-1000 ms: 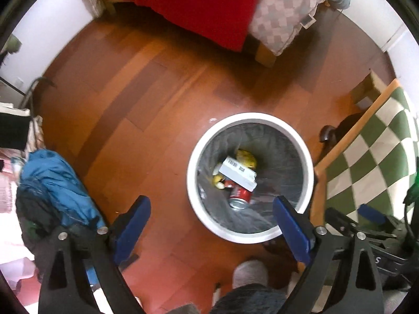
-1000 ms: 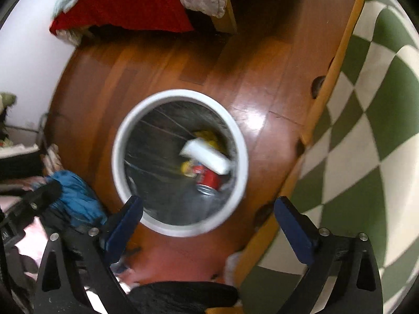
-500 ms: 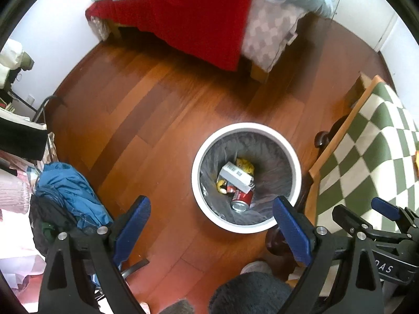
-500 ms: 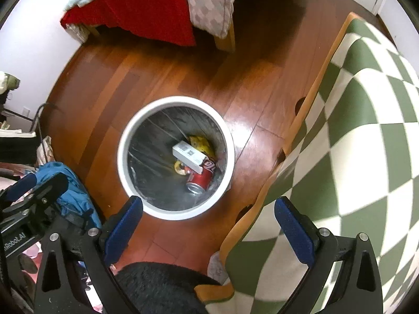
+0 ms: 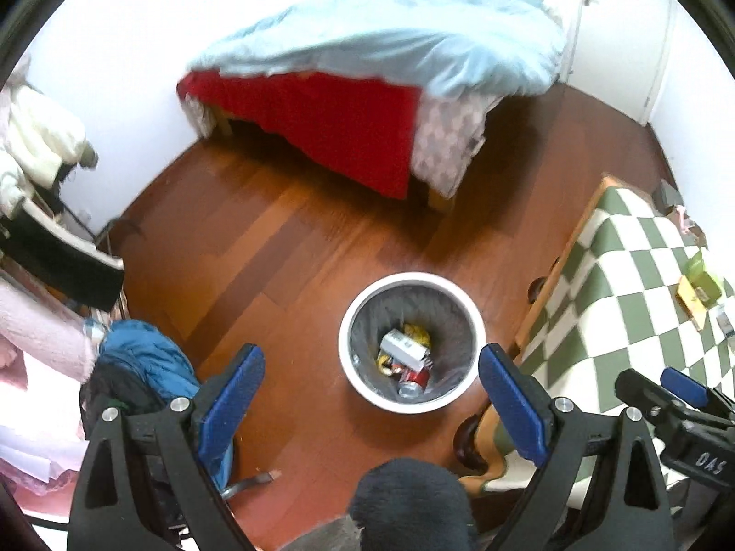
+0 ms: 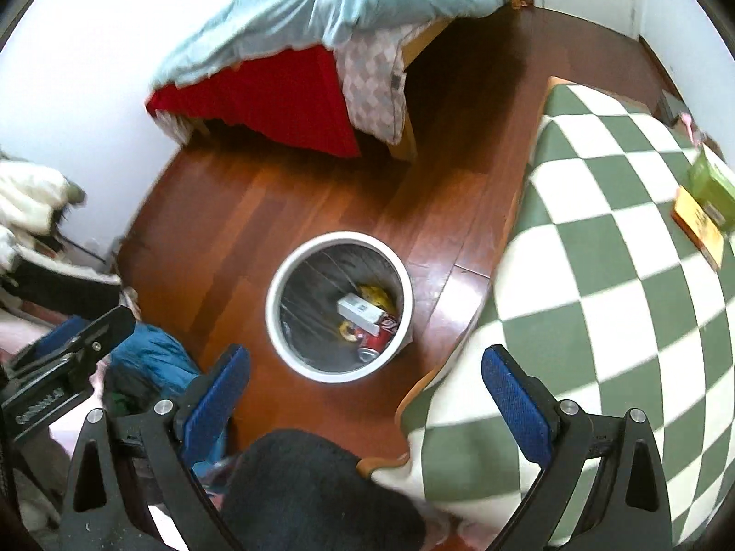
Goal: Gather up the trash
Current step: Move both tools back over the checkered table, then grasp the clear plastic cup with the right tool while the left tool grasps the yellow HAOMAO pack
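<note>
Both pairs of tongs hang high above the wooden floor (image 5: 257, 248), looking down. The left tongs (image 5: 370, 381) are spread wide with nothing between their blue pads, and the right tongs (image 6: 365, 385) are spread wide and empty as well.

Below them stands a round white plastic bin with a dark liner (image 5: 353, 317), upright on the floor just beside the near edge of the worktop covered in a green-and-white checked cloth (image 5: 620, 294). Inside the bin lie the collected pieces. A white rectangular carton (image 5: 403, 347) rests on top, its long axis running slantwise across the bin, from the side nearest the bed down toward the worktop side. Under it a red drink can (image 5: 414, 381) lies on its side, its silver end pointing toward the near rim of the bin. Crumpled yellow wrapper pieces (image 5: 415, 331) sit at the far side of the carton and touch it.

On the worktop, near its far right edge, a green box (image 6: 712, 188) lies partly on a flat yellow-orange packet (image 6: 698, 225).

Beyond the bin is a bed with a pale blue duvet and red sheet (image 5: 367, 59). A blue jacket (image 5: 147, 358) is heaped at the left.
</note>
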Available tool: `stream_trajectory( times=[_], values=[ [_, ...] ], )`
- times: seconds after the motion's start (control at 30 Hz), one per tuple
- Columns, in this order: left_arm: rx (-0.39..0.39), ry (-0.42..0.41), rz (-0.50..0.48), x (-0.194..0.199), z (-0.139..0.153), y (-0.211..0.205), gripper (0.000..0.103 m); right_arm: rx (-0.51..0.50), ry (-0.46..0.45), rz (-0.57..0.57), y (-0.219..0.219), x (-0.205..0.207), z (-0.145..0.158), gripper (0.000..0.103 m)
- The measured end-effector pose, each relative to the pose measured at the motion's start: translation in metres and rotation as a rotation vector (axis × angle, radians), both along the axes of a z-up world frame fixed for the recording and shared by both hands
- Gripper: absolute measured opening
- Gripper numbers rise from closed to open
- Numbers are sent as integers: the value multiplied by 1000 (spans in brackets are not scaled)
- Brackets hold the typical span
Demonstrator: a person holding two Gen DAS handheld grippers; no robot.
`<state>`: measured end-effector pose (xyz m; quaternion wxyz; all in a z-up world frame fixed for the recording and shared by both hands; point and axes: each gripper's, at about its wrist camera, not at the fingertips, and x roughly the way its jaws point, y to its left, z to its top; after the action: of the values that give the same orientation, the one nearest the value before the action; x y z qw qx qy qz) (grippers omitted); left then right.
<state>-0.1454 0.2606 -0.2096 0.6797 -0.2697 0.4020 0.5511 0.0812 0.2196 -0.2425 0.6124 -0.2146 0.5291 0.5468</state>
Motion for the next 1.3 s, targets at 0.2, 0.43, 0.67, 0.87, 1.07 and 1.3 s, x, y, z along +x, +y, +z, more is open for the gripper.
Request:
stream_trajectory(
  times=[0.2,0.43,0.67,0.87,1.07,1.3],
  values=[
    [23,-8,-93,66,9,-26,95,64,77,-145,-60,69,35,102],
    [-40,-11,-231,185,-26,-58,95,19,4,-378,-141,183,34,102],
    [-132,106,-370,302,-93,-94,95,-77,-39,-726,-252,308,-20,85],
    [-189,166,-410,349,-128,-99,95,-118,-5,-842,-290,376,-76,71],
    [-228,170,-388,380,-140,-92,95,-109,-26,-839,-275,392,-104,67],
    [-331,113,-339,436,-142,-76,95,-101,-68,-895,-268,404,-114,44]
  ],
)
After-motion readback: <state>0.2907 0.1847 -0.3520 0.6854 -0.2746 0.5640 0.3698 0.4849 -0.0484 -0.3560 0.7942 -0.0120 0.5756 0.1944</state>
